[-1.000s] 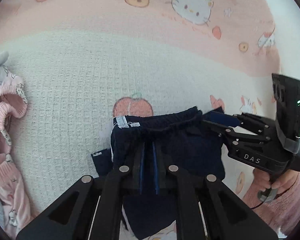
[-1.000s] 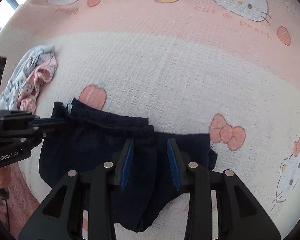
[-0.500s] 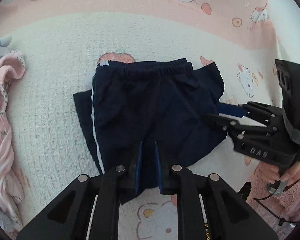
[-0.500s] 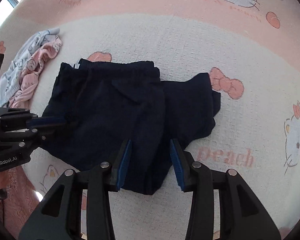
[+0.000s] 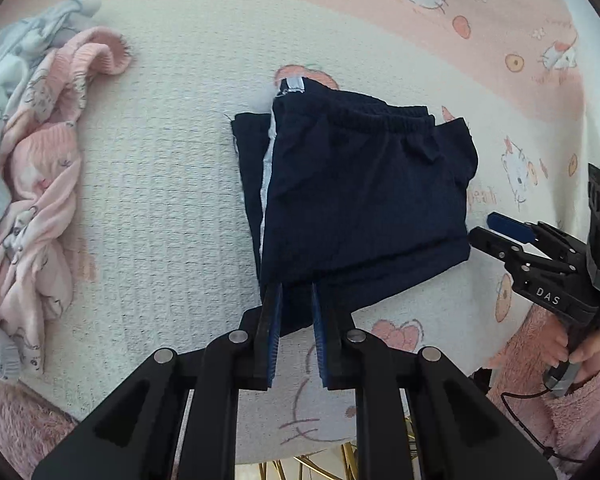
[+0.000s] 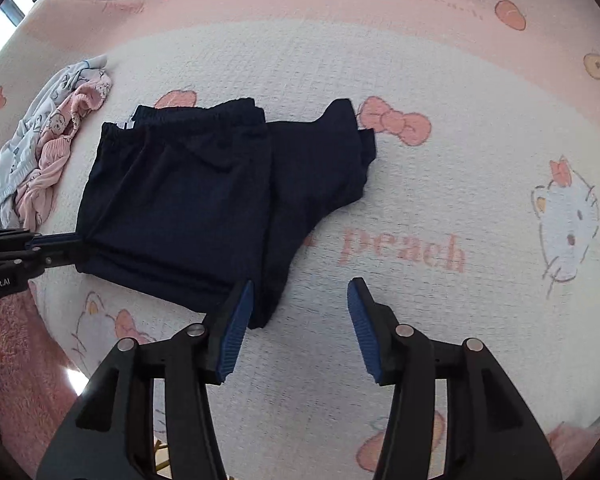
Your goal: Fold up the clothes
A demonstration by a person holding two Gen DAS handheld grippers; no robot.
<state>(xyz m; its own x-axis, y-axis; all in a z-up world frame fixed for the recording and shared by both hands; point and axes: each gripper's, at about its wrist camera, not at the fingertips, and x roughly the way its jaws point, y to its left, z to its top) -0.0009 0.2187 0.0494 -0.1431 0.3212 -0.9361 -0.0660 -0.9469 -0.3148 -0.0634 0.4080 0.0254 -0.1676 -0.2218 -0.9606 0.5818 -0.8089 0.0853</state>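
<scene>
Navy shorts [image 5: 360, 200] with a white side stripe lie folded flat on the cat-print blanket [image 5: 160, 200], waistband at the far side. My left gripper [image 5: 294, 292] sits at their near hem. Its jaws are opening, a strip of hem lies in the narrow gap, and the pads do not press on it. In the right wrist view the shorts [image 6: 188, 200] spread left of centre. My right gripper [image 6: 300, 286] points down at their near right corner with its jaws opening wide. The cloth edge lies just inside its left pad [image 6: 236, 320], loose.
A heap of pink and pale blue clothes [image 5: 32, 180] lies at the left of the blanket, also visible as the heap [image 6: 48, 152] in the right wrist view. A hand in a fuzzy pink sleeve [image 5: 572, 360] holds the right gripper [image 5: 482, 226]. The blanket's near edge runs below both grippers.
The shorts came down from a bunched, held state to lying flat and folded. Both grippers drew back toward the near edge. The right jaws widened off the cloth, and the left jaws parted slightly.
</scene>
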